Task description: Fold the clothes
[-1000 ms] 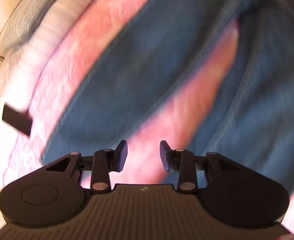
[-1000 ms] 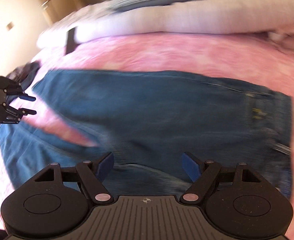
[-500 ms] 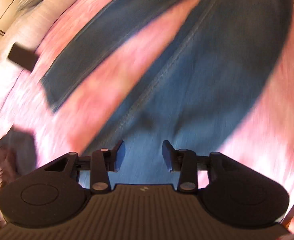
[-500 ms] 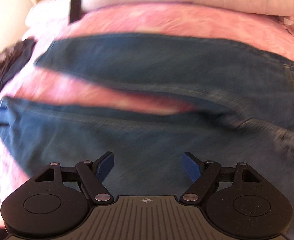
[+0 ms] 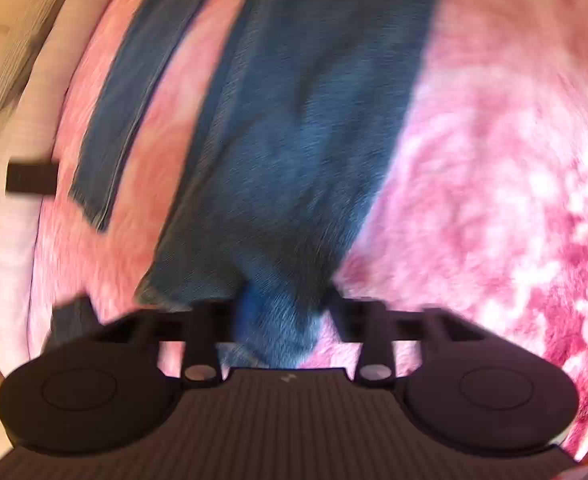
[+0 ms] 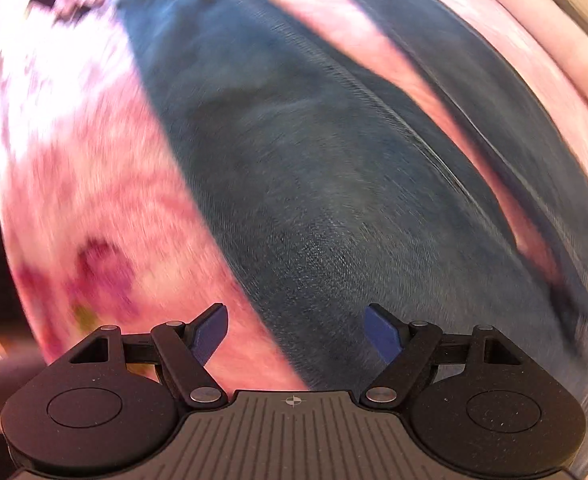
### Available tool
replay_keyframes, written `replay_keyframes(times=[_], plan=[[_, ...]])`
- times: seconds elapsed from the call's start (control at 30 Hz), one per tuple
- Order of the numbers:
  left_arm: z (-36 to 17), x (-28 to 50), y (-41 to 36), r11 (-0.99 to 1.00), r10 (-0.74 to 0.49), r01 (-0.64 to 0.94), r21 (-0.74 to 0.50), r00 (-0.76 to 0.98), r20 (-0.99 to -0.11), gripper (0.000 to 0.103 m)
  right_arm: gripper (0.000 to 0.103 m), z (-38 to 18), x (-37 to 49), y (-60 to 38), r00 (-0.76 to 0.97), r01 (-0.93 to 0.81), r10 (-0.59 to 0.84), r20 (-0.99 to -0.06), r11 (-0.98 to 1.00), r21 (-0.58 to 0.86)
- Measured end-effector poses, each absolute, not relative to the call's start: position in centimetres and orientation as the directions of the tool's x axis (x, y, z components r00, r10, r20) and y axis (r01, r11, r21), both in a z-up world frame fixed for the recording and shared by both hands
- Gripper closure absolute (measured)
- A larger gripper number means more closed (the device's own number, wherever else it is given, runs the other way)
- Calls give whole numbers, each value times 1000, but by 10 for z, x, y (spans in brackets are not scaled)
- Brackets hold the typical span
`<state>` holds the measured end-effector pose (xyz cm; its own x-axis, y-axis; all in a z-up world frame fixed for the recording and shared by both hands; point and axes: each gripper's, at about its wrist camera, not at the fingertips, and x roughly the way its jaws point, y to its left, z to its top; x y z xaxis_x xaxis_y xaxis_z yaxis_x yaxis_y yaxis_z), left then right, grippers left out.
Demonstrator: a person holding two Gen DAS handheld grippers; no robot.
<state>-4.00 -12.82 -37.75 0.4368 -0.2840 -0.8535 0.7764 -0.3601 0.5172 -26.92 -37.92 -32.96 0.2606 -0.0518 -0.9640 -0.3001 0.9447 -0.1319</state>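
The jeans [image 5: 302, 152] lie flat on the pink blanket [image 5: 494, 168], 2 legs spread apart, filling the middle of both views. The left gripper [image 5: 283, 312] is w/ its fingers apart around a leg end at bottom center, not clamped. The right gripper [image 6: 296, 332] is wide apart over the leg's edge. Looks like the grab step; next, close both & lift 1 leg onto the other.
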Motion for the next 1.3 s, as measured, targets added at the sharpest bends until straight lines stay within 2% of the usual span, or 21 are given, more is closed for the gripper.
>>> replay_keyframes(times=[0.1, 0.2, 0.33, 0.43, 0.53, 0.63, 0.77, 0.9, 1.17, 1.3], plan=[[-372, -36, -131, -324, -231, 816, 478, 421, -877, 94, 25, -337, -269, -379, 273, -366, -87, -958, 911, -187], [-372, -38, -133, -325, -160, 854, 406, 374, -914, 95, 25, -340, -266, -388, 231, -336, -22, -973, 937, -101], [-358, -42, -131, -313, -124, 875, 369, 347, -930, 95, 25, -328, -275, -396, 217, -260, 79, -973, 965, 20], [-349, -44, -132, -332, -110, 869, 366, 350, -930, 95, 25, -306, -283, -416, 295, -128, 85, -952, 991, 49], [-349, -41, -137, -344, -75, 874, 343, 339, -938, 95, 25, -293, -280, -450, 371, 45, 9, -929, 999, 27], [-358, -36, -142, -362, -50, 870, 334, 340, -939, 95, 25, -304, -268, -489, 383, 182, -49, -923, 983, 23], [-369, -29, -140, -348, -3, 878, 328, 349, -937, 93, 25, -333, -250, -533, 371, 266, -75, -926, 964, 28], [-355, -29, -139, -311, 1, 889, 335, 353, -936, 88, 25, -352, -242, -560, 337, 293, -64, -939, 955, 40], [-309, -33, -165, -199, -79, 900, 388, 380, -922, 74, 25, -292, -275, -554, 396, 324, -105, -912, 946, 31], [-301, -28, -196, -179, -138, 891, 418, 398, -907, 72, 25, -270, -290, -558, 401, 366, -131, -907, 930, 28]])
